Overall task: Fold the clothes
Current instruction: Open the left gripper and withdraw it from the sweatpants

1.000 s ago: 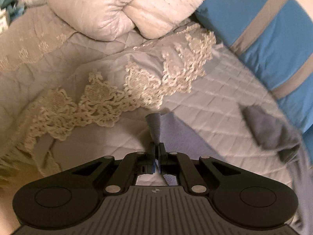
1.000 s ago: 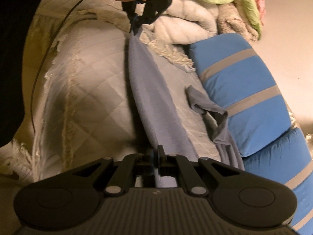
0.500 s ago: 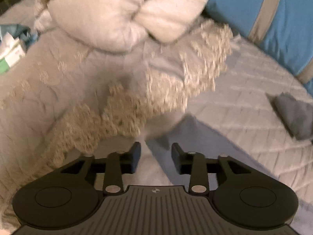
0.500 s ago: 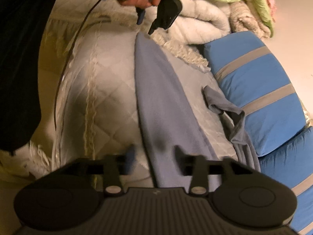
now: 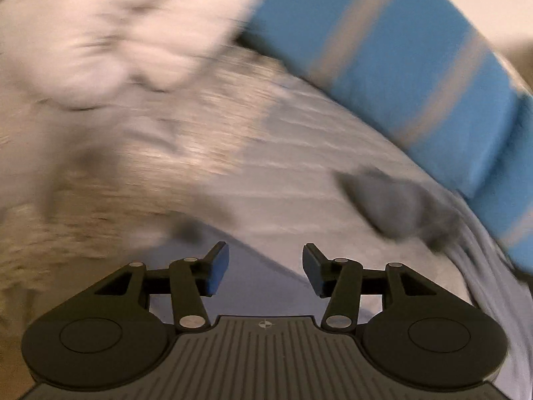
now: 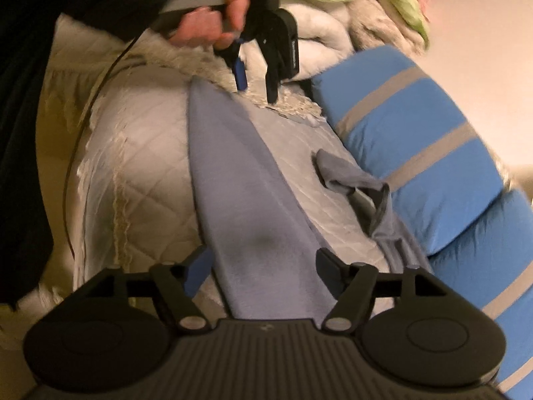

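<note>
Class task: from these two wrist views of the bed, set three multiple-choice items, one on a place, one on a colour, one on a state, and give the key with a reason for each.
1. Where does the long grey-blue garment lie?
A. flat on the quilt
B. on the floor
C. hung on a rail

2. What colour is the striped cushion?
A. red
B. blue with grey stripes
C. black

3. How is the right tool?
A. shut on the garment
B. out of view
C. open, holding nothing

Key: A, it stretches along the quilt; B, blue with grey bands in both views; C, its pads stand apart on either side of the garment, having just opened.
</note>
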`<state>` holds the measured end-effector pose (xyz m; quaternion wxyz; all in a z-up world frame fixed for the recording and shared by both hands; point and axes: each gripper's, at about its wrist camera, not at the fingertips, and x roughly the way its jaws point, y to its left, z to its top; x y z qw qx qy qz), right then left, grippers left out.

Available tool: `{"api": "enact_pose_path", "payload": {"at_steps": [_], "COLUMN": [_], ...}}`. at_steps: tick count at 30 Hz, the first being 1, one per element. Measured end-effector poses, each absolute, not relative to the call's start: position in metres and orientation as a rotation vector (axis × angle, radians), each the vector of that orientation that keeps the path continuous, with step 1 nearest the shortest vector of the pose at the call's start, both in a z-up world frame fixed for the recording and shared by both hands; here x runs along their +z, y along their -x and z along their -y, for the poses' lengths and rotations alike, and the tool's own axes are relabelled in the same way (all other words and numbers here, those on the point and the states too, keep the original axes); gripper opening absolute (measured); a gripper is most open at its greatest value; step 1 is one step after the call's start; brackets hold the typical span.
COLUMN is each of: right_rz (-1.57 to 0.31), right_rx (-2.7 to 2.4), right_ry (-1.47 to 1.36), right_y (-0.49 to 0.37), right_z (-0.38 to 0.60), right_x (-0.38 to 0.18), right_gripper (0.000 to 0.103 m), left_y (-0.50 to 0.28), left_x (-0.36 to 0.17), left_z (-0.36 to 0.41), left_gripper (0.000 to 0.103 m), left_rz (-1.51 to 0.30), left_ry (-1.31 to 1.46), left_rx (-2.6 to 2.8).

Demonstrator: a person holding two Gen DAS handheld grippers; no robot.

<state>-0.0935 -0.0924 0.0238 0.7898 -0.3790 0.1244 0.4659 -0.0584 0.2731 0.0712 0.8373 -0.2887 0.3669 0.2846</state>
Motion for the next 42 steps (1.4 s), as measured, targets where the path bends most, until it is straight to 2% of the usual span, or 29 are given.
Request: {"api": "enact_pose_path", "payload": {"at_steps": [8,13,24,33,42], "right_rz": [-0.456,-0.535,-0.645,-0.644,-0.645], "right_rx": [0.898,0.812,0.692,0.693,0.671], "right_ry": [0.576,0.494,0.399,0.404,0.417], "right_y": [0.049,0.021,-0.013,-0.013,-0.014], "right_z": [0.105,0.115,0.122,0.122,0.123], "right_x": [0.033,0.028,0.021,0.022,0.022], "right_gripper": [0.089,0.091,0.095,0.097,0.098], "left_y": [-0.003,-0.026,-0.045,-0.047,-0.05], "left_x": [0.049,0.023,0.032,0.014,0.008], "left_z": [-0.202,-0.183,-0.164,-0.114,-0.114], "left_gripper": [0.047,0.046,0.047,0.047,0.049], "left_rz": [-0.927,-0.998,-0.907,-0.928,-0.898], "left_ry": [0.386,0.288,0.172,-0.2,-0.242], "left_rx": [0.249,0.227,0.141,-0.061,-0.027]}}
